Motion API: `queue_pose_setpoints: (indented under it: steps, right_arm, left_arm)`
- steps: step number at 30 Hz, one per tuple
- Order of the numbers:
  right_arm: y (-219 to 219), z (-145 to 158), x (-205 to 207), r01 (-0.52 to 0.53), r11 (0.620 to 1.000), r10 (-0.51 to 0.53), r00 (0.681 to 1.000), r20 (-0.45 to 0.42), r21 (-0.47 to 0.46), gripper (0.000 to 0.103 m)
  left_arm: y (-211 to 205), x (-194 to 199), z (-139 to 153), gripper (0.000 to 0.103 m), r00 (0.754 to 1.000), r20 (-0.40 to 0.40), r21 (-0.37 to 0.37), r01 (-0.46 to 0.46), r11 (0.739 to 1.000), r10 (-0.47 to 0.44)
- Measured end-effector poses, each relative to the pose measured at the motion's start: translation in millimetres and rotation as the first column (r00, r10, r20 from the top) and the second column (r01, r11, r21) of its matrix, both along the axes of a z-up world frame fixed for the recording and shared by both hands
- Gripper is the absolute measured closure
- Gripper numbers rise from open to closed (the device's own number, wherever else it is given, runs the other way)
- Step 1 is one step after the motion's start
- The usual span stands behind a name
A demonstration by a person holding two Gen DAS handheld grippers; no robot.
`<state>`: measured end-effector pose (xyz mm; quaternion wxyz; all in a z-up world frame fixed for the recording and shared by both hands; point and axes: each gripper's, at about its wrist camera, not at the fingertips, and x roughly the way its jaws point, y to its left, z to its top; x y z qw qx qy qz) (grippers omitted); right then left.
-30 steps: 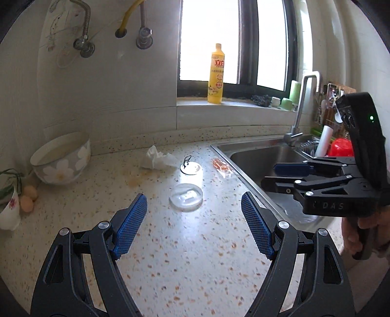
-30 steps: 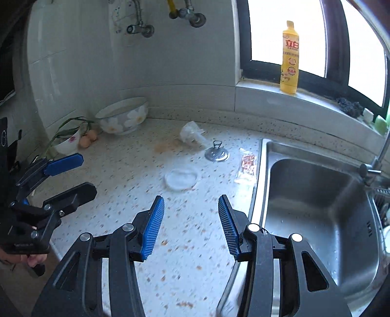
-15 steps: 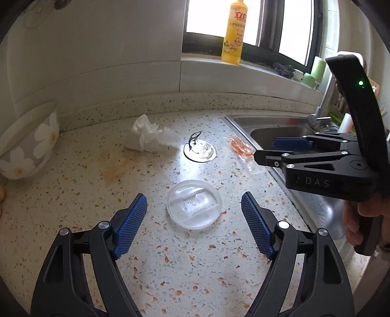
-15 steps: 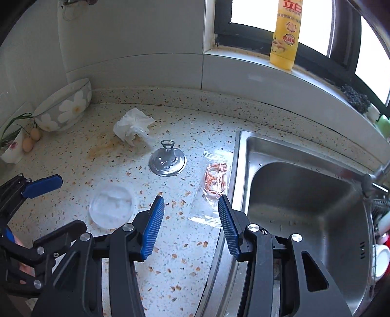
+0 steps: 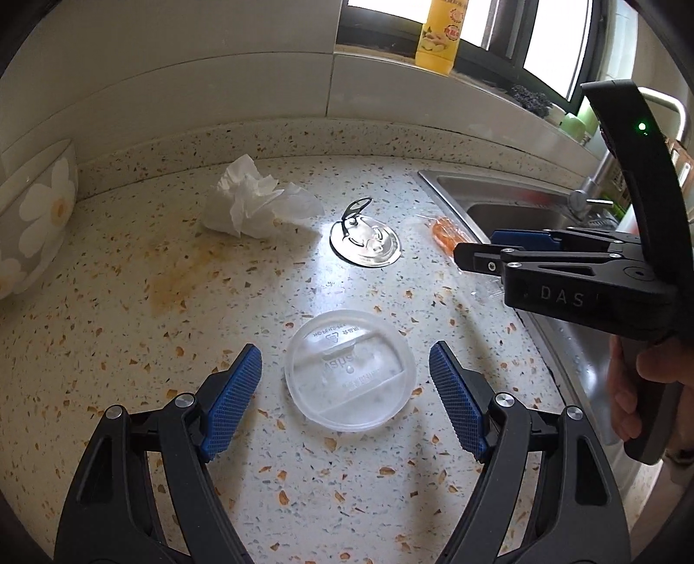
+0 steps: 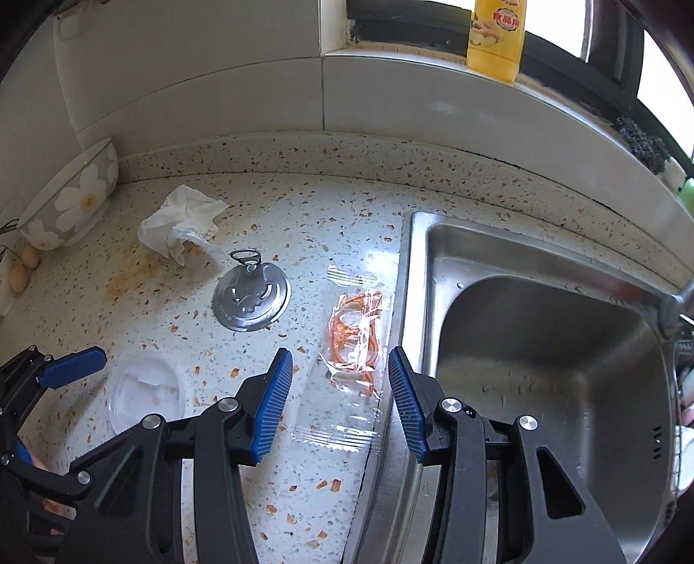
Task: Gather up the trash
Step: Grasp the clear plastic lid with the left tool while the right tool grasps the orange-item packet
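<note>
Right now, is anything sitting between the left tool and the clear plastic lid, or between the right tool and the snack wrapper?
Nothing visible blocks either. The left tool is open with the clear plastic lid lying between its fingers. The right tool is open over the snack wrapper beside the sink.

Orange-speckled pale countertop, daisy-patterned grey bowl, white tissue, yellow bottle

Speckled countertop, steel sink, white-tiled wall, bright window
</note>
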<state>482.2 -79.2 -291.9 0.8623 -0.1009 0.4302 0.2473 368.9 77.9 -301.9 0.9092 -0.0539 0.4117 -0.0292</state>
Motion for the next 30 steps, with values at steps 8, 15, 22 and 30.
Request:
queue_pose_setpoints:
  steps: [8, 15, 22, 30]
  right_arm:
    - [2.0, -10.8, 6.6, 0.015, 1.0, -0.016, 0.999, -0.032, -0.009, 0.069]
    - [-2.9, -13.8, 13.5, 0.045, 0.999, -0.043, 0.997, -0.068, 0.02, 0.085]
    - [-10.7, -11.9, 8.5, 0.035, 0.998, -0.03, 0.996, -0.081, 0.061, 0.09]
    - [-23.8, 5.5, -31.0, -0.013, 0.996, 0.016, 0.999, -0.036, 0.085, 0.09]
  left_arm:
    - [-5.8, 11.5, -7.7, 0.026, 0.999, -0.041, 0.028, 0.007, 1.0, -0.006]
    - [-12.4, 17.0, -6.9, 0.039, 0.998, -0.062, 0.069, 0.032, 0.997, -0.028]
    - [-3.3, 3.8, 3.2, 0.039, 1.0, -0.028, 0.057, 0.014, 0.998, -0.013]
    - [3.2, -32.8, 19.1, 0.039, 1.0, 0.005, 0.077, 0.023, 0.997, -0.023]
